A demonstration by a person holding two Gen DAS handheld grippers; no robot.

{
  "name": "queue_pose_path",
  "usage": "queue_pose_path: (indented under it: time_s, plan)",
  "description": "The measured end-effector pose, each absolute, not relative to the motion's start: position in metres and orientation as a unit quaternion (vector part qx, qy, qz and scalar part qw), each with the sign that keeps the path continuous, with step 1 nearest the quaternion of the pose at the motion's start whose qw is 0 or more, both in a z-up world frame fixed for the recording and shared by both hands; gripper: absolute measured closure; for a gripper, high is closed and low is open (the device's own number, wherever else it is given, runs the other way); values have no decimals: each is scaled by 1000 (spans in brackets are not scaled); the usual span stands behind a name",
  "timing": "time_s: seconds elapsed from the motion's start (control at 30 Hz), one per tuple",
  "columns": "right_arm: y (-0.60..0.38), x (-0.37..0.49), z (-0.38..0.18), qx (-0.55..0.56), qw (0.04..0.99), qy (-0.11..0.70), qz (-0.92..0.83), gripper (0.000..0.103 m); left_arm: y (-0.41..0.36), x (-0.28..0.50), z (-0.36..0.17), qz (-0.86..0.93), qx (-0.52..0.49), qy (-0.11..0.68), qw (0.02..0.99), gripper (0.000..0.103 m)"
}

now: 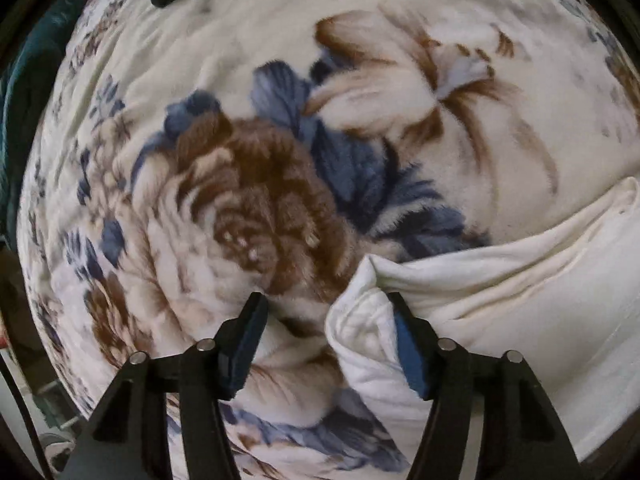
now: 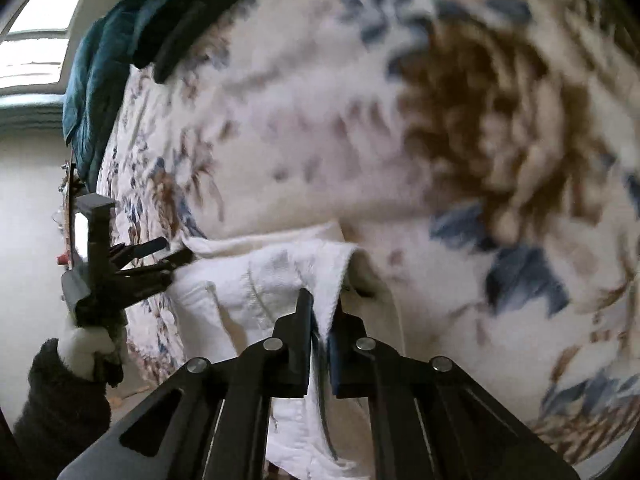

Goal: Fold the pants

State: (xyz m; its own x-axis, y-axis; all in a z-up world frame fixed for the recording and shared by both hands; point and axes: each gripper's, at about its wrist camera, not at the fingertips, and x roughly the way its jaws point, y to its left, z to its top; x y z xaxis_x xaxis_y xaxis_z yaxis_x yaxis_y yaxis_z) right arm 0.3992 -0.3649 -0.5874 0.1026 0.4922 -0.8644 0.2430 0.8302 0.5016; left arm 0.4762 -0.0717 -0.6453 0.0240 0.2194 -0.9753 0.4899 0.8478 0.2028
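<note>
Light is soft, even daylight. In my right wrist view its source is a window (image 2: 36, 36) at the upper left, blown out to white with no detail. No hard shadows; only faint shading in the folds of the white pants (image 1: 500, 292). My left view is fairly sharp at centre, with the floral blanket (image 1: 256, 184) softening towards its edges. My right view is motion-blurred across the blanket pattern (image 2: 488, 128), worst at the right. Both views bulge in fisheye fashion, with black vignetting in the corners. My jaws read crisp in both.
</note>
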Motion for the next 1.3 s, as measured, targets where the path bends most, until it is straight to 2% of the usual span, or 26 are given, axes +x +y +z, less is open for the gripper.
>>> queue_pose_path:
  time_s: [0.07, 0.17, 0.2, 0.23, 0.3, 0.33, 0.37, 0.4, 0.43, 0.5, 0.67, 0.77, 0.8, 0.83, 0.87, 0.97, 1.03, 1.13, 1.17, 1.23, 1.3]
  plan:
    - [-370, 399, -587, 254, 699, 664, 79, 96, -63, 488, -647, -93, 200, 710, 668, 34]
    - [-382, 399, -618, 265, 664, 696, 69, 95, -24, 506, -646, -83, -42, 744, 662, 34]
    - [-382, 401, -627, 272, 649, 707, 69, 87, -13, 503, -639, -80, -93, 737, 665, 34]
    - [-386, 402, -628, 276, 643, 711, 66, 69, -3, 498, -629, -73, -131, 723, 674, 34]
    - [-390, 402, -608, 259, 657, 706, 55, 49, 12, 485, -605, -59, -161, 686, 707, 33]
    - [-389, 402, -593, 238, 674, 698, 49, 44, 18, 475, -592, -48, -164, 664, 728, 31]
    - [-382, 403, -568, 205, 699, 684, 48, 41, 24, 465, -584, -35, -160, 648, 744, 24]
    - [-374, 405, -550, 183, 716, 671, 61, 32, 30, 456, -580, -22, -155, 637, 754, 19]
    - [-360, 407, -534, 157, 732, 658, 81, 22, 35, 444, -577, -9, -147, 630, 763, 19]
    - [-307, 421, -513, 97, 738, 655, 130, 18, 48, 428, -584, 22, -119, 628, 769, 19]
    - [-162, 474, -551, 89, 655, 709, 246, 18, 88, 392, -612, 102, -59, 644, 756, 19]
    - [-88, 501, -601, 11, 624, 744, 238, 25, 102, 381, -640, 109, -83, 671, 729, 19]
    - [-72, 506, -618, -17, 611, 758, 226, 36, 108, 378, -646, 107, -101, 674, 724, 19]
    - [-57, 508, -633, -45, 597, 771, 217, 58, 113, 376, -650, 107, -113, 675, 721, 19]
    - [-35, 506, -651, -112, 584, 777, 207, 65, 114, 376, -652, 104, -119, 675, 721, 19]
    - [-3, 489, -656, -209, 589, 750, 217, 72, 116, 376, -655, 93, -124, 677, 719, 19]
    - [-4, 489, -646, -158, 573, 767, 242, 75, 117, 376, -654, 83, -134, 676, 720, 19]
    - [-38, 507, -648, 26, 527, 813, 244, 78, 123, 372, -651, 71, -154, 675, 719, 19]
    - [-61, 514, -657, 109, 512, 823, 221, 78, 126, 372, -652, 69, -159, 677, 716, 19]
    - [-107, 518, -687, 275, 459, 829, 163, 88, 132, 365, -653, 64, -167, 682, 710, 19]
    - [-139, 506, -718, 404, 394, 819, 106, 88, 132, 367, -655, 63, -173, 684, 706, 19]
